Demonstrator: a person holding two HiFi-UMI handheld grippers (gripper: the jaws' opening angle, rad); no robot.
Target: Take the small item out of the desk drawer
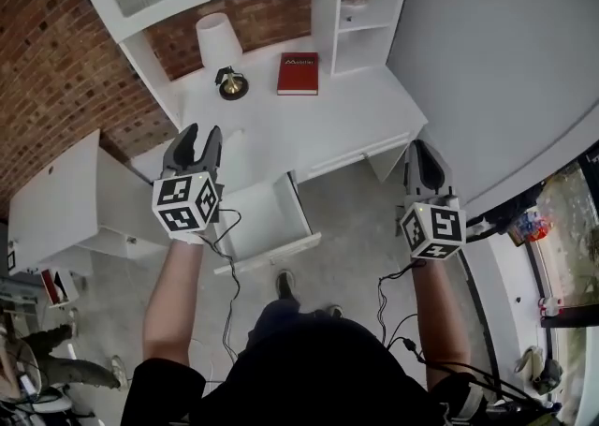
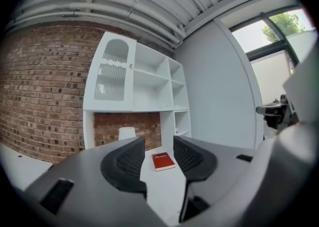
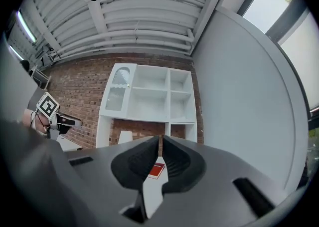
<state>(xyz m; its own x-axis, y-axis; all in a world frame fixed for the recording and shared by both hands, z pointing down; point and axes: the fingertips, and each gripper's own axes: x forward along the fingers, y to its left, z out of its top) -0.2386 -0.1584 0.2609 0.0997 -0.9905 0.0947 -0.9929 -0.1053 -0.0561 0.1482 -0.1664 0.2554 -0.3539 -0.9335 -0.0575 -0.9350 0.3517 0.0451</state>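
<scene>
The white desk (image 1: 346, 115) has its drawer (image 1: 271, 254) pulled out below the front edge; the drawer's white inside shows no item that I can make out. My left gripper (image 1: 201, 139) hovers over the desk's left front corner, just above the drawer, with its jaws open and empty (image 2: 158, 143). My right gripper (image 1: 423, 154) hangs off the desk's right front corner, its jaws shut with nothing between them (image 3: 160, 141). Both gripper views look across the desktop toward a red book (image 2: 163, 161) (image 3: 156, 170).
The red book (image 1: 298, 73) and a white-shaded lamp (image 1: 221, 48) sit at the back of the desk under a white shelf hutch (image 1: 360, 12). A low white cabinet (image 1: 56, 199) stands to the left, a grey wall to the right. Cables trail from both grippers.
</scene>
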